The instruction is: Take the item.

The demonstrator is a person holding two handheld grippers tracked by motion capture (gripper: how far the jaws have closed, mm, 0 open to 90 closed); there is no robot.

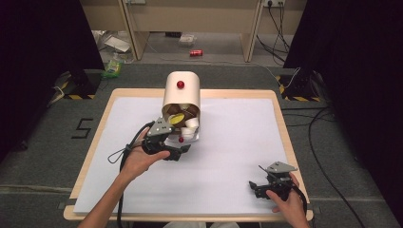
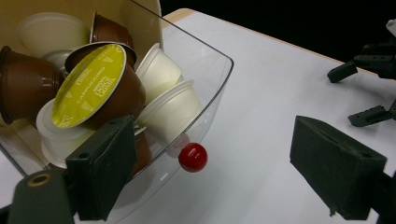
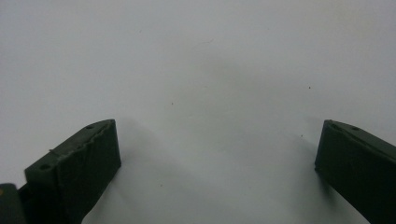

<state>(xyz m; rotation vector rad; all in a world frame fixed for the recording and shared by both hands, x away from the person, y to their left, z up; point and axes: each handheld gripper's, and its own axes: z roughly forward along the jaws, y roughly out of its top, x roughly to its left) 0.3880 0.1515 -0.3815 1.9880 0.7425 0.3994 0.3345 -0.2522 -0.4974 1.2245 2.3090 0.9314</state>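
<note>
My left gripper (image 2: 205, 172), jaws spread with nothing between them, sits at the clear drawer (image 2: 212, 88) of coffee capsules (image 2: 98, 88) at the frame's upper left, its red knob (image 2: 193, 157) between my jaws, while my right gripper (image 1: 271, 185), also open, rests well apart.

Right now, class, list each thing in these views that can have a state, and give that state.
Capsule dispenser: upright, its clear drawer pulled open.
Coffee capsules: piled loose in the drawer.
Red knob: on the drawer front, untouched.
Left gripper: fingers open, empty, beside the knob.
Right gripper: fingers open, empty, over the white sheet.
</note>
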